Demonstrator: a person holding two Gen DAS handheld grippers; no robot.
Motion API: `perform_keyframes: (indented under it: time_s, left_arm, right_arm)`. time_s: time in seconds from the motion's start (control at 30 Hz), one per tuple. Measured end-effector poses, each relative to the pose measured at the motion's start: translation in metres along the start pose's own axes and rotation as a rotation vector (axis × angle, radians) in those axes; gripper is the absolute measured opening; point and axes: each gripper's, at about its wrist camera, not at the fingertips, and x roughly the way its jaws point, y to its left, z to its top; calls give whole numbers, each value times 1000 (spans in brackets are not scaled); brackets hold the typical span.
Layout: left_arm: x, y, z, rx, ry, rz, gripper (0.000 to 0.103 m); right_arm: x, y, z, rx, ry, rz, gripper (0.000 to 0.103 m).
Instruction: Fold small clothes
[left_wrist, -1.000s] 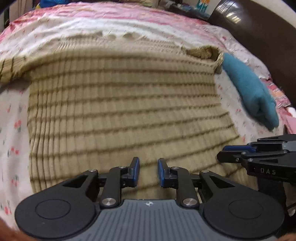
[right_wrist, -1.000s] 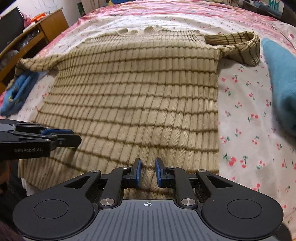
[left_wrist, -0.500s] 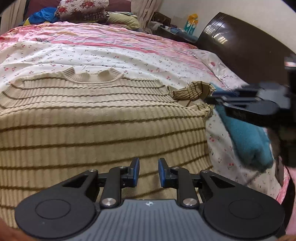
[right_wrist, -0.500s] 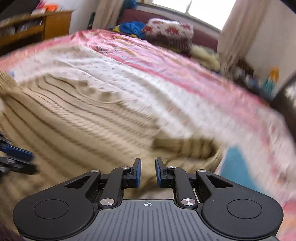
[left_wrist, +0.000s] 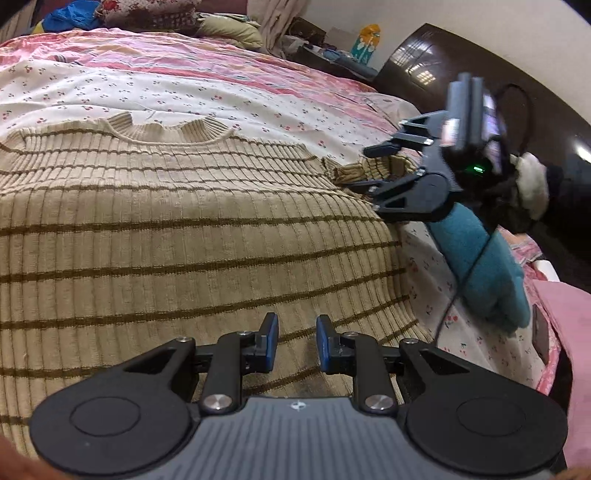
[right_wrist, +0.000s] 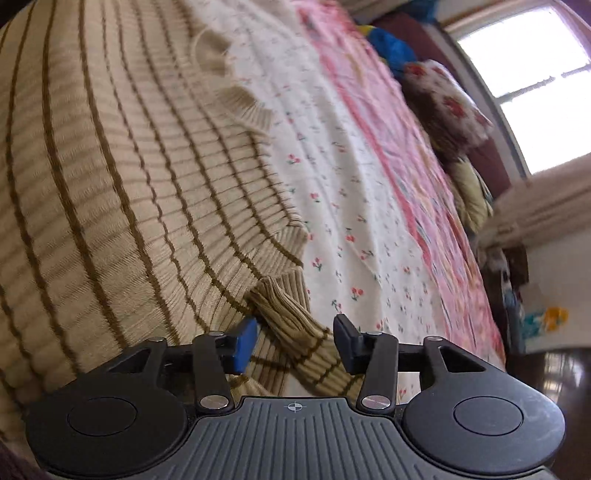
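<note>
One tan sweater (left_wrist: 177, 229) with thin brown stripes lies flat. My right gripper (right_wrist: 293, 345) is opening around its one folded sleeve (right_wrist: 295, 332). My left gripper (left_wrist: 293, 341) hovers over the sweater's bottom part, jaws slightly apart, pinching nothing.

We see the right gripper (right_wrist: 295, 341), a second ago low over the striped sweater's (left_wrist: 177, 236) hem beside the left gripper (left_wrist: 293, 341), now rolled sideways at the bunched sleeve cuff (right_wrist: 295, 325). Its jaws, then narrow, are opening, with the cuff between them.
</note>
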Motion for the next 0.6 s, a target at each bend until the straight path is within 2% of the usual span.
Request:
perform_keyframes:
  time_s: [0.13, 0.17, 0.2, 0.3, 0.37, 0.43, 0.6]
  left_arm:
    - [1, 0, -2, 1, 11, -21, 28]
    - [2, 1, -3, 0, 14, -24, 28]
    - [2, 1, -4, -2, 17, -26, 28]
    - [0, 1, -6, -4, 16, -35, 28]
    - [-4, 0, -7, -4, 7, -43, 28]
    - [-9, -1, -7, -3, -9, -50, 28]
    - [-25, -1, -4, -13, -59, -64, 28]
  right_arm:
    - [21, -3, 3, -40, 52, 10, 38]
    - [24, -6, 3, -19, 64, 17, 22]
    - [25, -10, 3, 11, 83, 22, 13]
    - [20, -20, 0, 123, 111, 26, 6]
    - [8, -33, -3, 265, 114, 34, 5]
    - [-10, -55, -3, 465, 99, 38, 5]
    - [-69, -113, 6, 911, -29, 97, 5]
